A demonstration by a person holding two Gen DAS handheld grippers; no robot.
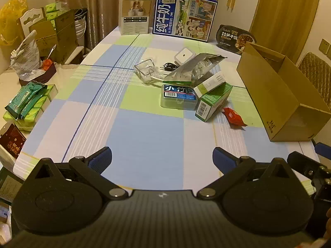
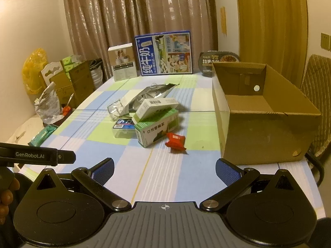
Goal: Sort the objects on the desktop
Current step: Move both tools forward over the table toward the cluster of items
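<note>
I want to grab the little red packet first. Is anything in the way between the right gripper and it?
Nothing visible is. The right gripper is open and empty, and only bare checked tablecloth lies between it and the red packet. The green box sits just left of the packet, the cardboard box to its right.

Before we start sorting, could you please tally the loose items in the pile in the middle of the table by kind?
Cardboard cartons: 2, green-and-white carton, white carton
Plastic containers: 3, blue-labelled case, clear box, white square box
Packets: 2, silver foil pouch, red snack packet
Black cable: 1
Total: 8
</note>
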